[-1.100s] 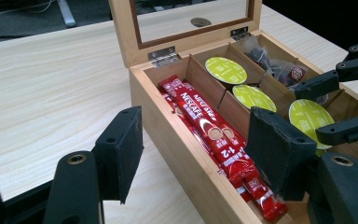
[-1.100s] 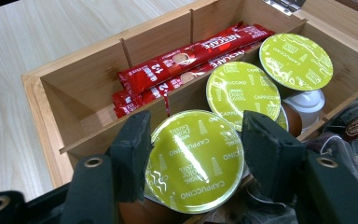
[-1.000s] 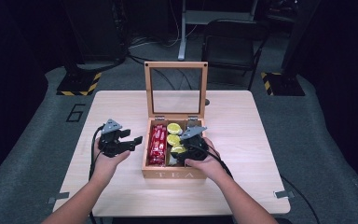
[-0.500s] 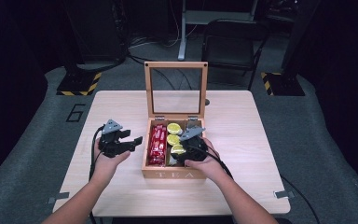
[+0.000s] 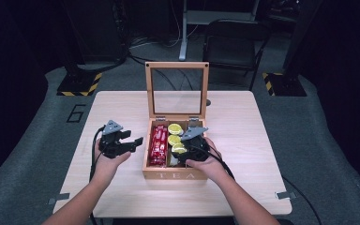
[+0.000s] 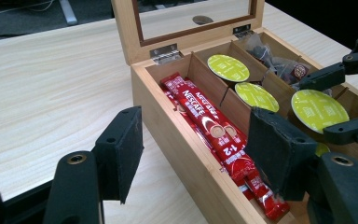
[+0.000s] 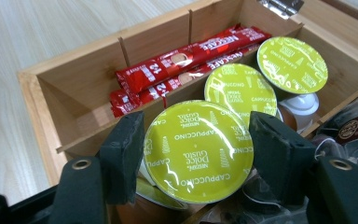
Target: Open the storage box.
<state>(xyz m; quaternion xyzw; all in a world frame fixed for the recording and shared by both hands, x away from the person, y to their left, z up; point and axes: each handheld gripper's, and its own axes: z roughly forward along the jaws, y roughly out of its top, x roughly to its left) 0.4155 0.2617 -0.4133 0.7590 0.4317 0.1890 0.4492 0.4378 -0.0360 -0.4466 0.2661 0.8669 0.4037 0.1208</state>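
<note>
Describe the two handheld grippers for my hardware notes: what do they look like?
Both the left gripper and right gripper are black, with two flat-padded jaws, a grey three-cornered plate on top and a trailing black cable. The forearms are bare, no sleeves.

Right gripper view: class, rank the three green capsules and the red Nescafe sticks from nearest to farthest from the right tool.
1. Nearest capsule, between the right tool jaws.
2. Middle capsule, just behind it.
3. Far capsule, at the hinge end.
4. Red Nescafe sticks, in the neighbouring compartment; too close to call against the far capsule.
</note>
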